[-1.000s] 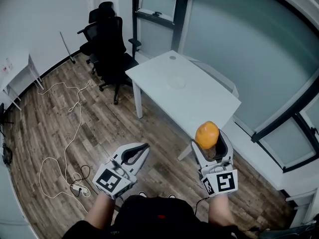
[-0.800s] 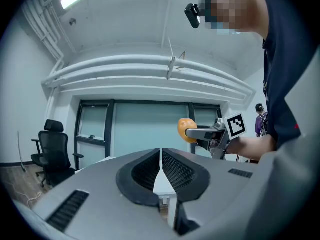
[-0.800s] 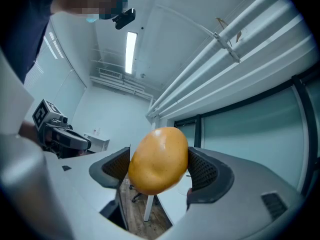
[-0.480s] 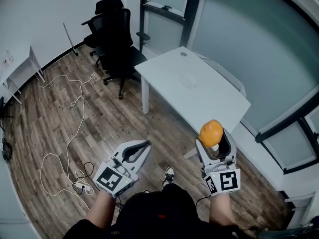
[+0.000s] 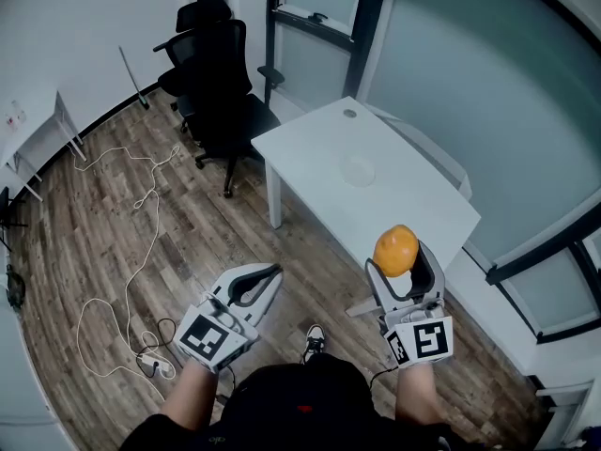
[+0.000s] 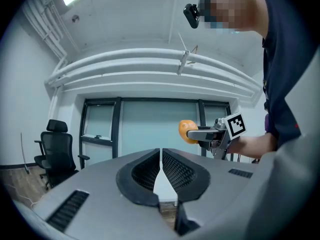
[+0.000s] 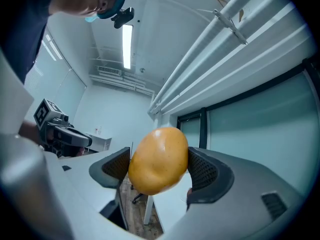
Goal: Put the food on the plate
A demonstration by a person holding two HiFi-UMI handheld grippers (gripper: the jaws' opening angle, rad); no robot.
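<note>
My right gripper (image 5: 398,259) is shut on a round orange-yellow piece of food (image 5: 395,249), held in the air over the near corner of a white table (image 5: 404,209). In the right gripper view the food (image 7: 159,160) fills the gap between the two black pads. A faint round shape, seemingly a clear plate (image 5: 358,169), lies on the middle of the table. My left gripper (image 5: 273,273) hangs over the wood floor left of the table, jaws shut together with nothing in them (image 6: 161,153). The left gripper view shows the food (image 6: 186,131) held off to the right.
Two black office chairs (image 5: 218,64) stand beyond the table's left end. A white cable (image 5: 141,216) loops over the wood floor to a power strip (image 5: 152,367). A small white desk (image 5: 36,128) is at far left. Glass walls run behind and right of the table.
The table and chairs have shifted slightly in view as the person steps; a shoe now shows below. Both grippers keep their pose and the right one still holds the food.
</note>
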